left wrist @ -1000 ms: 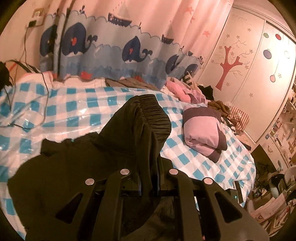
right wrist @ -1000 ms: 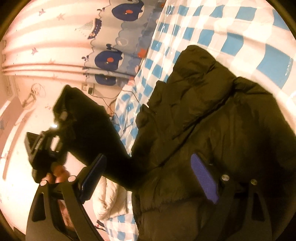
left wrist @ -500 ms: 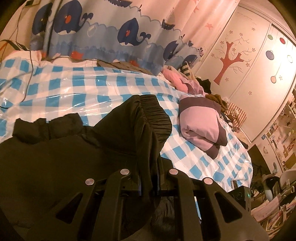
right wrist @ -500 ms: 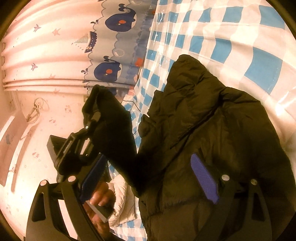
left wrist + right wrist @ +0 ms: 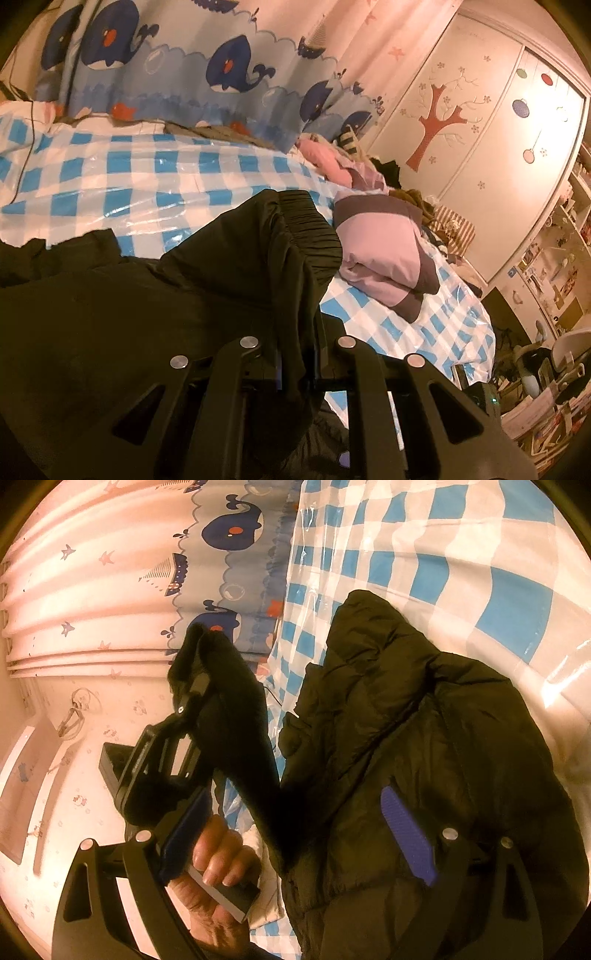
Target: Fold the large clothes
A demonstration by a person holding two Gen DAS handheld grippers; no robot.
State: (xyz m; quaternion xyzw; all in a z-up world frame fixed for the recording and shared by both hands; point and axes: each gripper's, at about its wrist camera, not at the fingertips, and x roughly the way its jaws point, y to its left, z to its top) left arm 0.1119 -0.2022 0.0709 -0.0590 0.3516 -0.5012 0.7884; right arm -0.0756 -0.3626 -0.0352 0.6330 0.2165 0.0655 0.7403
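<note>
Jacket (image 5: 424, 738) sprawled on the checked bed (image 5: 147, 177). Left gripper (image 5: 297, 369) fingers pinched on its sleeve (image 5: 288, 240), lifted up. Right gripper (image 5: 295, 830) spread wide over the jacket body, probably gripping nothing.

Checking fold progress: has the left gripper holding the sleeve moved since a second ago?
Yes. In the right wrist view, the left gripper with the black jacket sleeve has risen and swung rightward against the whale curtain, toward the jacket body.
</note>
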